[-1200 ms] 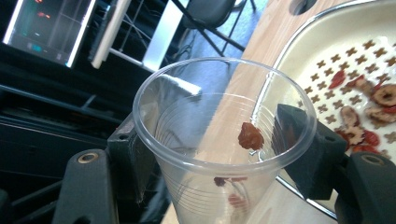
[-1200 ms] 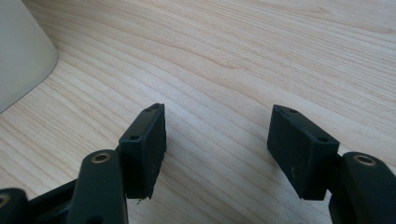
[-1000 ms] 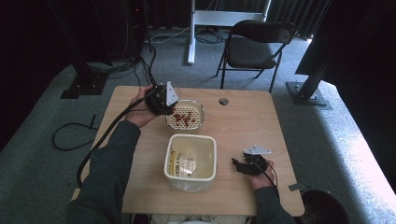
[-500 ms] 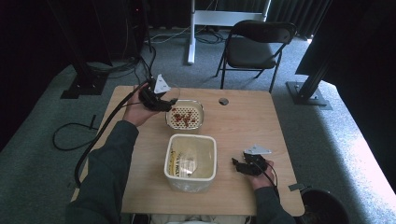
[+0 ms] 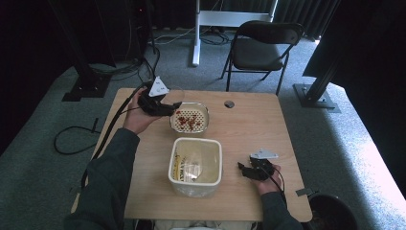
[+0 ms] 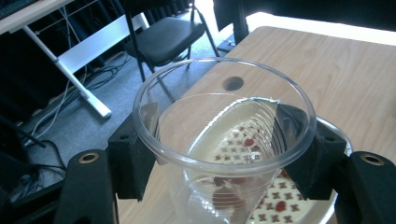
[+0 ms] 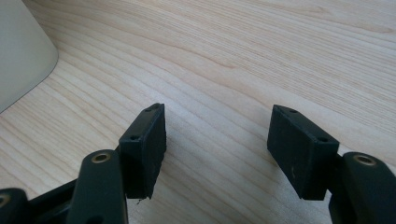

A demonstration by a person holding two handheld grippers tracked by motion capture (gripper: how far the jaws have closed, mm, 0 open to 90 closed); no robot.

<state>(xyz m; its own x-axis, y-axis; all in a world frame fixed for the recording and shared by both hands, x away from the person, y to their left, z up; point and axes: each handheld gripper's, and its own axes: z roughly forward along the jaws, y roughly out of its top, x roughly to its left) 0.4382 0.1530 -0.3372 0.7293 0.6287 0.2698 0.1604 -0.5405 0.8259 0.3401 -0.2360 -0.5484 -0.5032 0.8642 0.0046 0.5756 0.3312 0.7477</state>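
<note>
The cup point(image 6: 219, 140) is clear and colourless. Below it, the round bowl point(image 5: 190, 120) is cream inside, dotted with a regular pattern of small brown marks and scattered with red bits point(image 5: 186, 122). The square tub point(image 5: 196, 162) is off-white, with yellow and white contents. The counter point(image 5: 249, 129) is pale wood with a fine grain. Both the left gripper point(image 6: 219, 154) and the right gripper point(image 7: 217, 144) are black. The folding chair point(image 5: 261, 48) is dark grey, and the floor point(image 5: 57, 115) is grey-green carpet.

My left gripper point(image 6: 219, 149) clamps a clear plastic cup point(image 6: 224, 140) by its sides, open mouth toward the camera, a few red bits in its bottom. It hangs over the edge of the white strainer bowl point(image 5: 190, 118) scattered with red pieces.
</note>
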